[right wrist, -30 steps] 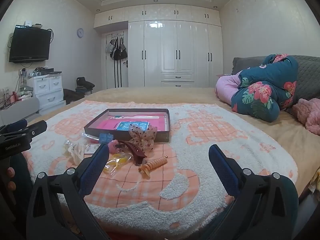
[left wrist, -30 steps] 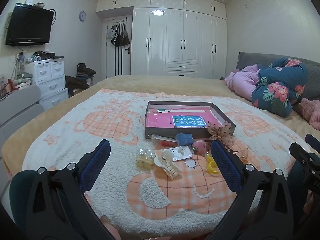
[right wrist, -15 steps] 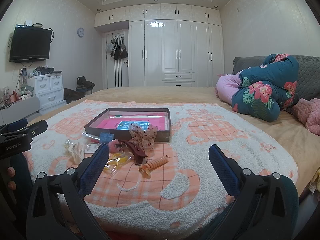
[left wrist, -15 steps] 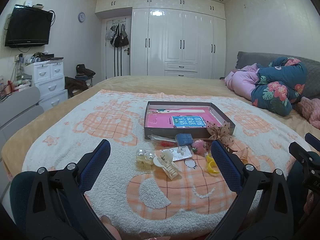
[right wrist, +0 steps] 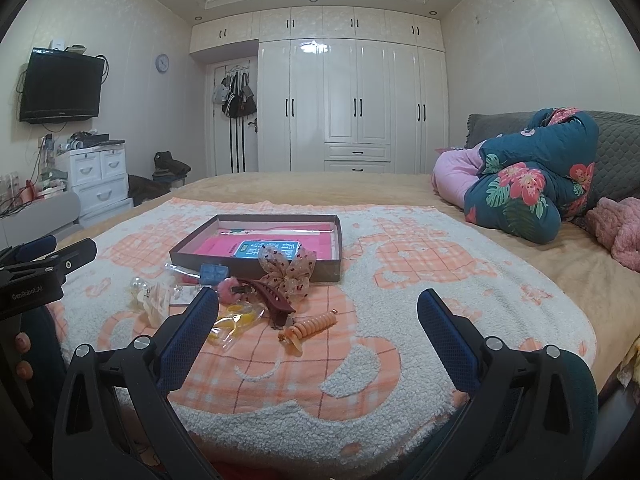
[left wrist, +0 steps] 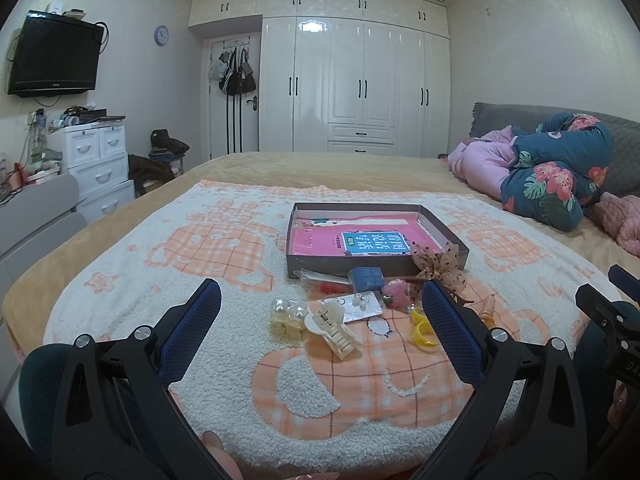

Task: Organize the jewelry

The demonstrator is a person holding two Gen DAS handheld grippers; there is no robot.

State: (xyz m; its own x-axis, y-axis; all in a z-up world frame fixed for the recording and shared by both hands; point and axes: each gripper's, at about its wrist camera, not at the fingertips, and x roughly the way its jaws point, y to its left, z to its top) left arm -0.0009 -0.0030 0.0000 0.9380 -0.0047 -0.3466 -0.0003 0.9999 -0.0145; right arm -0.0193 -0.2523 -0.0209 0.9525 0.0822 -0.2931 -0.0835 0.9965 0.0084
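Note:
A shallow brown box [left wrist: 444,227] [right wrist: 338,240] with a pink lining lies on the blanket. In front of it is a loose pile: a cream claw clip [left wrist: 336,332], an earring card [left wrist: 360,306], a blue pad [left wrist: 366,278], a dotted bow [right wrist: 290,270], a dark red hair clip [right wrist: 272,300], yellow rings [left wrist: 422,326] and an orange spiral tie [right wrist: 312,326]. My left gripper [left wrist: 320,302] is open and empty, held short of the pile. My right gripper [right wrist: 318,310] is open and empty, just before the spiral tie.
The peach and white blanket [left wrist: 224,248] covers a tan bed. Bundled quilts [right wrist: 520,184] lie at the right. White drawers [left wrist: 98,160] and a wall television [left wrist: 54,60] stand at the left, wardrobes [left wrist: 360,84] at the back.
Both grippers have barely shifted. The jaws stay open and nothing on the blanket has moved.

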